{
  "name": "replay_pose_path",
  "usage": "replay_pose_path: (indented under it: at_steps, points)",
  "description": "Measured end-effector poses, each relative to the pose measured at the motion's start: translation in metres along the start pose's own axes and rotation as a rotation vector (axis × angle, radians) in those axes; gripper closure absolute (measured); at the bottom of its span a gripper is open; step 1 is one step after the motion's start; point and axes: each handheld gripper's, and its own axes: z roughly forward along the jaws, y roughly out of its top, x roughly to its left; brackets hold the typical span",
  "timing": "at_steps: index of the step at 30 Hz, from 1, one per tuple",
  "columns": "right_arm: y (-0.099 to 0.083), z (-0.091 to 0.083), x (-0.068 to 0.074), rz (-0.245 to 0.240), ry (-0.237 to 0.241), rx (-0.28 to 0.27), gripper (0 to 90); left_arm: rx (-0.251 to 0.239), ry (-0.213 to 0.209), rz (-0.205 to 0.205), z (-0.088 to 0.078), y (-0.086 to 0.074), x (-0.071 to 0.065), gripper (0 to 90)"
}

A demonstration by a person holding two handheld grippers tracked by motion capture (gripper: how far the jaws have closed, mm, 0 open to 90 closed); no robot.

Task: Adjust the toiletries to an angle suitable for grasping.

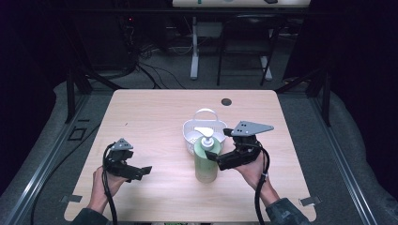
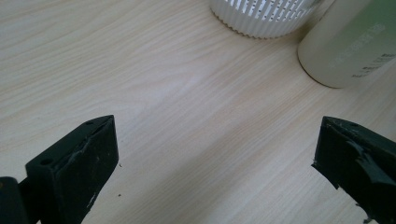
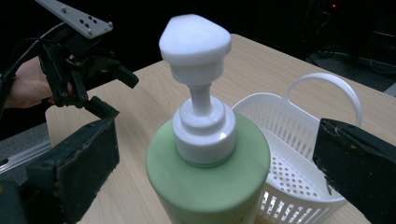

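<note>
The green pump bottle [image 1: 205,159] stands upright on the table [image 1: 155,117], right up against the near side of the white basket [image 1: 202,129], and from the high view it covers part of the basket's front wall. Whether bottle and basket actually touch is hard to make out. In the right gripper view the bottle's base is cut off at the bottom edge, and its white pump head [image 3: 195,39] rises between the jaws. The right gripper [image 1: 212,157] sits spread wide at the bottle's shoulder, jaws on either side, neither visibly pressing the sides. Over on the other side, the left gripper [image 1: 143,171] is released too, jaws wide apart over bare wood, well clear of the bottle. A dark grommet hole [image 1: 226,101] marks the table's far edge.
</note>
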Motion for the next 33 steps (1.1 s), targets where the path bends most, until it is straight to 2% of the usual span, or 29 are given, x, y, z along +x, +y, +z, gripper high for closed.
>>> replay_pose_path:
  at_steps: [3,7,13,15,20,23,33]
  points:
    - [0.0015,0.0028,0.0018,-0.008,-0.003,-0.018,7.9,0.002,-0.001,0.002,0.0006,0.0000,-0.0006,0.0]
    - [0.0032,0.0034,0.0031,-0.013,-0.013,-0.072,24.6,0.003,0.001,0.004,0.0006,0.0000,0.0000,0.0]
    - [0.0041,0.0032,0.0057,-0.029,-0.022,-0.131,41.3,0.004,-0.001,0.001,0.0003,0.0000,0.0001,0.0]
    - [0.0039,0.0036,0.0063,-0.030,-0.011,-0.145,46.4,0.004,0.001,0.002,0.0003,-0.0001,0.0001,0.0]
    - [0.0030,0.0058,0.0074,-0.041,0.008,-0.171,55.8,0.005,0.001,0.000,0.0004,-0.0002,0.0002,0.0]
    - [0.0022,0.0065,0.0065,-0.031,0.018,-0.185,60.9,0.005,0.003,0.001,0.0003,-0.0003,0.0003,0.0]
    - [-0.0024,0.0068,0.0039,-0.038,0.033,-0.230,66.8,0.007,0.007,-0.005,-0.0006,-0.0006,0.0013,0.0]
